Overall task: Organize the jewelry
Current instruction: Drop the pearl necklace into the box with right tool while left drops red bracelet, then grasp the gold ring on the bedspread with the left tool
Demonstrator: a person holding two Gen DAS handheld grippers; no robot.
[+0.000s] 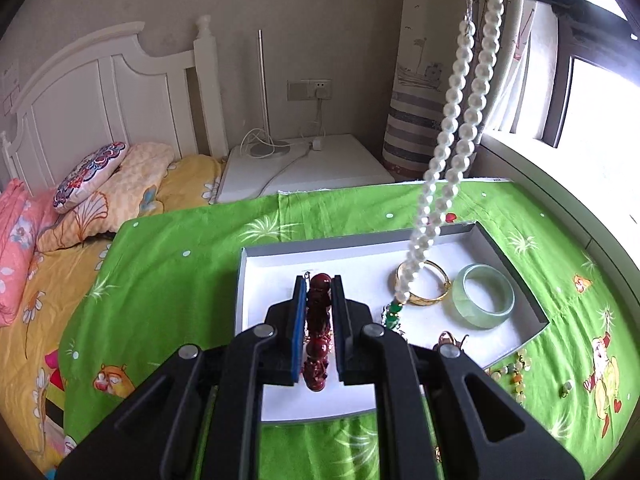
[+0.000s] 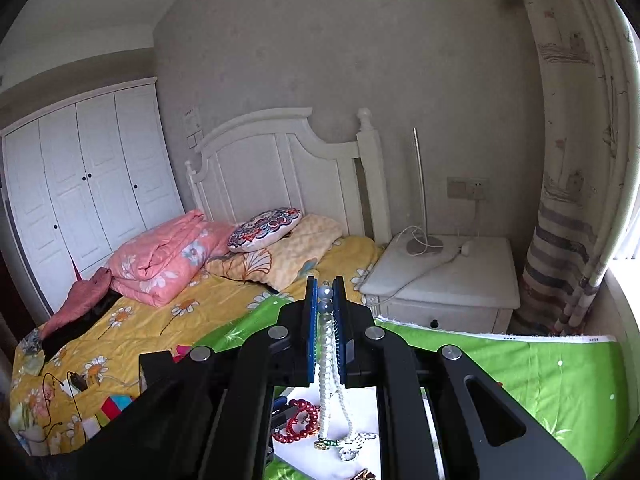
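Note:
My left gripper [image 1: 319, 282] is shut on a dark red bead bracelet [image 1: 318, 332] and holds it over the white-lined jewelry box [image 1: 272, 276] on the green cloth. My right gripper [image 2: 325, 282] is shut on a white pearl necklace [image 2: 327, 364], held high. The necklace hangs down in the left wrist view [image 1: 460, 132], its green pendant end [image 1: 394, 312] reaching the box floor. A gold bangle [image 1: 424, 284] and a pale green jade bangle [image 1: 483, 294] lie in the box. The red bracelet also shows below the right gripper [image 2: 298, 420].
Small loose beads and a charm [image 1: 516, 372] lie on the green cloth [image 1: 172, 280] right of the box. A bed with pillows [image 1: 92, 176] is to the left, a white nightstand [image 1: 304, 164] behind, a curtain and window to the right.

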